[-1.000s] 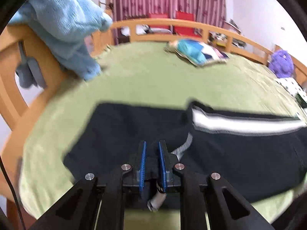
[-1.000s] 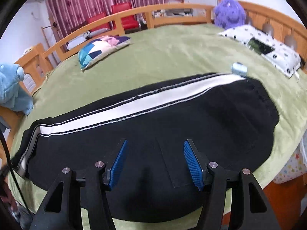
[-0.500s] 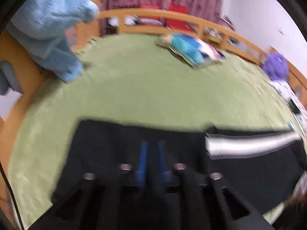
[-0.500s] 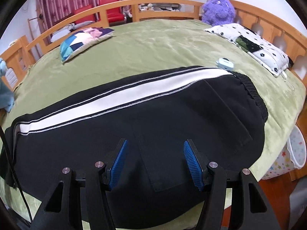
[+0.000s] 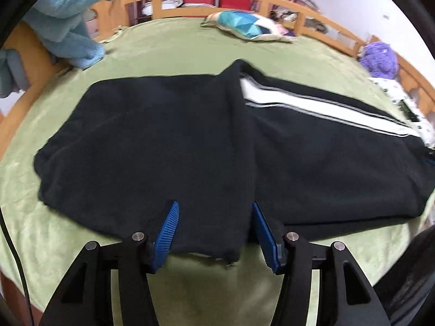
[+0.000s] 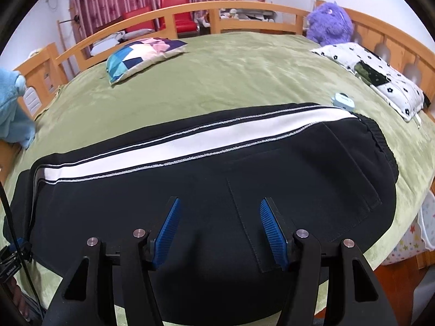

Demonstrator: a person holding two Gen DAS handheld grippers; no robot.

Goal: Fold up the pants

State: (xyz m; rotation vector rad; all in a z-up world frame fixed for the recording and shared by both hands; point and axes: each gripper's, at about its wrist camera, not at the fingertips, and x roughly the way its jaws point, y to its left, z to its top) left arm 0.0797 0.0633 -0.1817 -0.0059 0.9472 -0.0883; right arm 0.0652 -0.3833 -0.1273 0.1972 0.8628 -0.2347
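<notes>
Lying flat on the green bed (image 6: 244,81), my black fleece pants (image 6: 217,184) stretch sideways, waistband rightward, 1 white stripe along them. Left hand-held gripper (image 5: 214,217) and right hand-held gripper (image 6: 218,214) both gape, released.

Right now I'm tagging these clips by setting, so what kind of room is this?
Most likely a bedroom. The black pants lie on a wide bed under a green blanket, ringed by a wooden bed rail, with a patchwork pillow and a purple plush toy on it.
</notes>
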